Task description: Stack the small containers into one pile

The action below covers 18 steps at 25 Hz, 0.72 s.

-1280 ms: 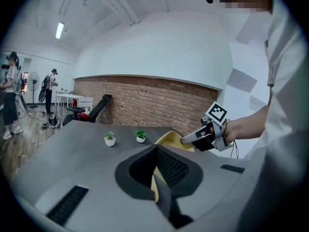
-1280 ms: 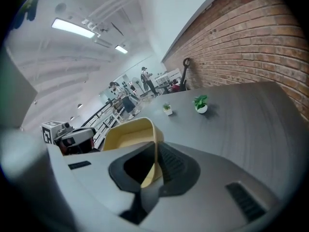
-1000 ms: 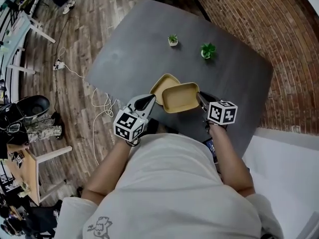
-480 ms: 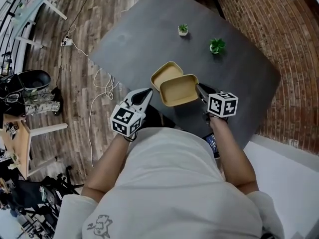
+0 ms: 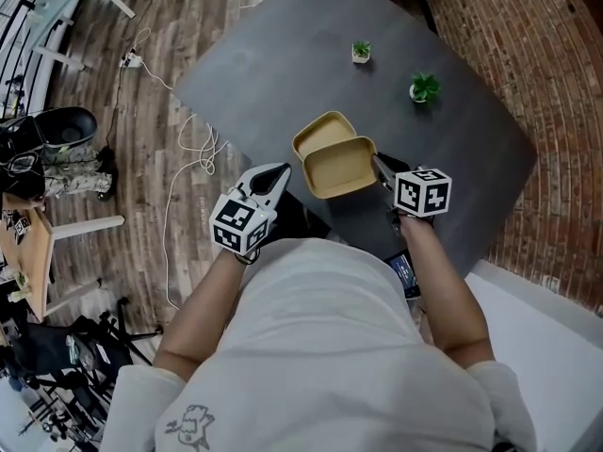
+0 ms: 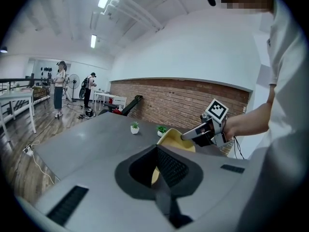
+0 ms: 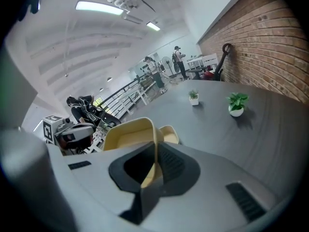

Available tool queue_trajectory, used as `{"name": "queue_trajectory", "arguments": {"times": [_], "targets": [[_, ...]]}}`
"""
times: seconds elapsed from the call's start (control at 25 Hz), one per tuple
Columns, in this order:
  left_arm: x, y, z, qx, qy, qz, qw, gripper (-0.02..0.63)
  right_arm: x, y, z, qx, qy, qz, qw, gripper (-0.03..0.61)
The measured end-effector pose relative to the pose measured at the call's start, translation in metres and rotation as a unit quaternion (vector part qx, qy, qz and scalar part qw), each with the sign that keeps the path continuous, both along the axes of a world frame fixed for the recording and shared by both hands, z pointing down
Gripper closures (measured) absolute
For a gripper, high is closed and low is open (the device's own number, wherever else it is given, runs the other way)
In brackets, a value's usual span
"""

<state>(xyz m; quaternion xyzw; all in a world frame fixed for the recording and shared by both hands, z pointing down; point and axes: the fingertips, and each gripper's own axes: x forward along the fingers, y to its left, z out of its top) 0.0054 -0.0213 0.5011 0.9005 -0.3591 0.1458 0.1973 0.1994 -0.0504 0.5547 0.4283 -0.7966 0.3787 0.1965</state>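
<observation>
Right gripper (image 5: 378,162) is clamped on the right-hand rim of the upper yellow container (image 5: 341,167), with the thin wall pinched between its jaws. This container overlaps the near edge of a second yellow container (image 5: 323,132), which rests on the grey table (image 5: 273,64). Contact between the two cannot be confirmed. Left gripper (image 5: 284,169) has its jaws closed together on nothing, tips just beside the upper container's left edge. Farther back on the table stand a small potted plant (image 5: 361,52) and a larger potted plant (image 5: 423,88), well apart from the containers.

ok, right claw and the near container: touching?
Touching. Right gripper view: the right claw is shut on the near container, its side wall pinched between the pads.
</observation>
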Motion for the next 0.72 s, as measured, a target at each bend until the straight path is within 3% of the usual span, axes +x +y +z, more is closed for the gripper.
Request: {"name": "queue_trajectory", "arguments": {"times": [0.72], "targets": [[-0.028,-0.019,0.035,-0.049,0.005,-0.007,0.9988,0.603,-0.031,-0.043,0.036,-0.035,0.047,-0.062,0.996,0.551]]}}
